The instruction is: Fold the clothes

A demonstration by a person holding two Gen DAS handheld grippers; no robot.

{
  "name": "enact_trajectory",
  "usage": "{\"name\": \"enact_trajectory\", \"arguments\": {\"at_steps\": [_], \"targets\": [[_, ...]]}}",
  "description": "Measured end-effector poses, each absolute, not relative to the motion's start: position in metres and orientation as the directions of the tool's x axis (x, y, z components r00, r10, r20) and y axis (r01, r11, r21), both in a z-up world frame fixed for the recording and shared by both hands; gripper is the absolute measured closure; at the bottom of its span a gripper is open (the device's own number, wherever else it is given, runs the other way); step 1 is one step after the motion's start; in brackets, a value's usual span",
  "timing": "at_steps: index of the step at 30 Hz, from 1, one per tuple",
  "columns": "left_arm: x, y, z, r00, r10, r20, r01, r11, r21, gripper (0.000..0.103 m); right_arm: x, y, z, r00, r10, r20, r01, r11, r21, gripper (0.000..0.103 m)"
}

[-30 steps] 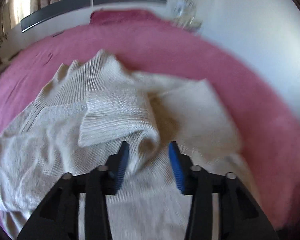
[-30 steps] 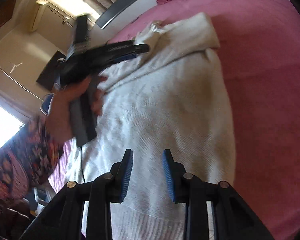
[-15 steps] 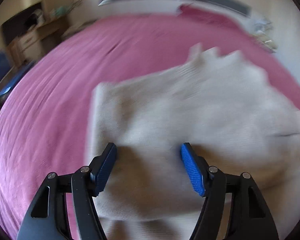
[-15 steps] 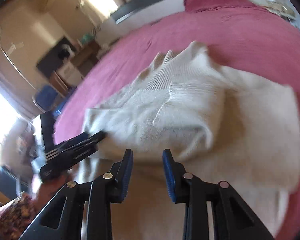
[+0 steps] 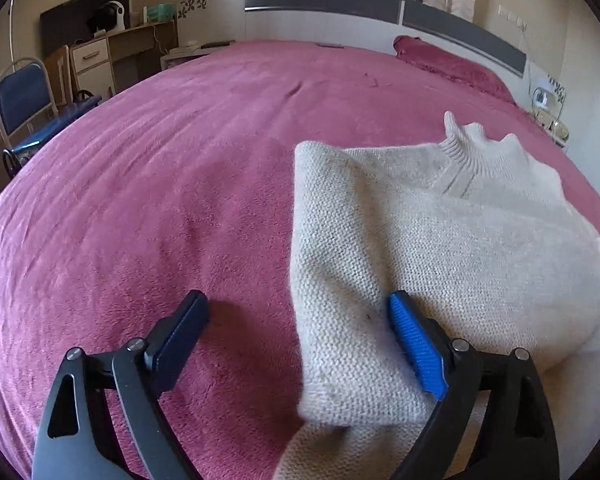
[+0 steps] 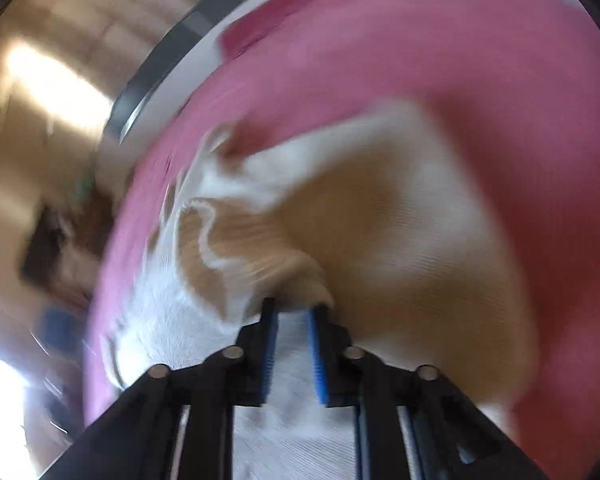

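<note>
Sweater (image 5: 440,240), cream knit: lies on bed (image 5: 160,200), collar twd headboard (image 5: 340,0), part-folded.

L gripper (image 5: 296,320): jaws wide, nothing held; straddles sweater's side edge, one finger on bed, other on knit.

R gripper (image 6: 294,312): jaws narrow, fabric bunched betw pads; looks clamped on sweater. View blurred, exact grip point unclear.

Risks:
- R pull w/ L not gripping: whole sweater drags, fold skews.
- Thick knit slips from narrow pinch.
- L closing now may catch bed cover too.

Containers: none in view.

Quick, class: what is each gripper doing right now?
Left gripper: open, straddling the sweater edge.
Right gripper: closed on a sweater fold.
</note>
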State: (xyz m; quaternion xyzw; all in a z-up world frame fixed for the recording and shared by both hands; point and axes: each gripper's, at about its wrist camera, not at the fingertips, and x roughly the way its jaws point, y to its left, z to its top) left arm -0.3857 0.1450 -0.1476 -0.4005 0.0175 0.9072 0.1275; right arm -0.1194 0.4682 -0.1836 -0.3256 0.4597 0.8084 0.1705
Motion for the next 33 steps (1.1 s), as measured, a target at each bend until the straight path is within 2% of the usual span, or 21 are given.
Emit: {"name": "enact_trajectory", "arguments": {"at_steps": [2, 4, 6, 9, 10, 13, 17, 18, 20, 22, 24, 27, 28, 31, 32, 33], "targets": [[-0.386, 0.144, -0.149, -0.648, 0.224, -0.728, -0.246, -0.966, -0.079, 0.010, -0.095, 0.476, -0.176, -0.703, 0.057, -0.709, -0.624, -0.529, 0.576, 0.088], [-0.387, 0.144, -0.152, -0.651, 0.219, -0.727, -0.244, -0.967, -0.072, 0.010, -0.084, 0.473, -0.155, -0.686, 0.150, -0.712, -0.641, -0.589, 0.492, 0.080], [-0.388, 0.144, -0.153, -0.654, 0.215, -0.725, -0.242, -0.968, -0.069, 0.010, -0.085, 0.460, -0.131, -0.741, 0.172, -0.650, -0.574, -0.664, 0.479, 0.080], [-0.388, 0.143, -0.152, -0.655, 0.216, -0.724, -0.241, -0.968, -0.071, 0.010, -0.127, 0.427, -0.112, -0.814, -0.002, -0.581, -0.361, -0.782, 0.509, 0.078], [-0.387, 0.142, -0.153, -0.656, 0.215, -0.724, -0.241, -0.968, -0.070, 0.010, -0.147, 0.413, -0.111, -0.808, -0.062, -0.586, -0.302, -0.811, 0.501, 0.078], [-0.386, 0.141, -0.155, -0.657, 0.216, -0.722, -0.243, -0.968, -0.069, 0.010, -0.203, 0.387, -0.124, -0.742, -0.124, -0.659, -0.243, -0.866, 0.437, 0.078], [-0.387, 0.142, -0.157, -0.658, 0.214, -0.722, -0.242, -0.968, -0.066, 0.009, -0.236, 0.383, -0.160, -0.613, -0.098, -0.784, -0.274, -0.905, 0.326, 0.078], [-0.388, 0.143, -0.157, -0.658, 0.214, -0.722, -0.242, -0.968, -0.066, 0.008, -0.233, 0.387, -0.162, -0.636, -0.111, -0.764, -0.255, -0.904, 0.343, 0.080], [-0.389, 0.143, -0.158, -0.656, 0.217, -0.723, -0.243, -0.967, -0.070, 0.008, -0.220, 0.397, -0.161, -0.658, -0.044, -0.752, -0.267, -0.920, 0.287, 0.081], [-0.389, 0.143, -0.158, -0.655, 0.219, -0.723, -0.245, -0.967, -0.071, 0.007, -0.199, 0.411, -0.159, -0.654, 0.077, -0.752, -0.322, -0.929, 0.185, 0.089], [-0.390, 0.143, -0.158, -0.655, 0.221, -0.723, -0.246, -0.966, -0.072, 0.007, -0.182, 0.429, -0.159, -0.635, 0.181, -0.751, -0.403, -0.907, 0.121, 0.090], [-0.391, 0.143, -0.159, -0.654, 0.221, -0.723, -0.247, -0.966, -0.072, 0.007, -0.154, 0.452, -0.149, -0.633, 0.244, -0.735, -0.533, -0.826, 0.185, 0.083], [-0.392, 0.143, -0.159, -0.654, 0.220, -0.723, -0.247, -0.966, -0.070, 0.007, -0.147, 0.450, -0.144, -0.649, 0.255, -0.717, -0.534, -0.824, 0.189, 0.073], [-0.392, 0.144, -0.159, -0.655, 0.218, -0.724, -0.247, -0.967, -0.068, 0.007, -0.126, 0.444, -0.126, -0.695, 0.288, -0.659, -0.533, -0.821, 0.204, 0.072], [-0.393, 0.144, -0.159, -0.654, 0.218, -0.724, -0.247, -0.967, -0.068, 0.007, -0.128, 0.434, -0.124, -0.728, 0.231, -0.645, -0.468, -0.855, 0.222, 0.072], [-0.393, 0.144, -0.160, -0.654, 0.218, -0.724, -0.247, -0.967, -0.068, 0.007, -0.135, 0.421, -0.127, -0.723, 0.199, -0.662, -0.411, -0.894, 0.180, 0.072]]}}
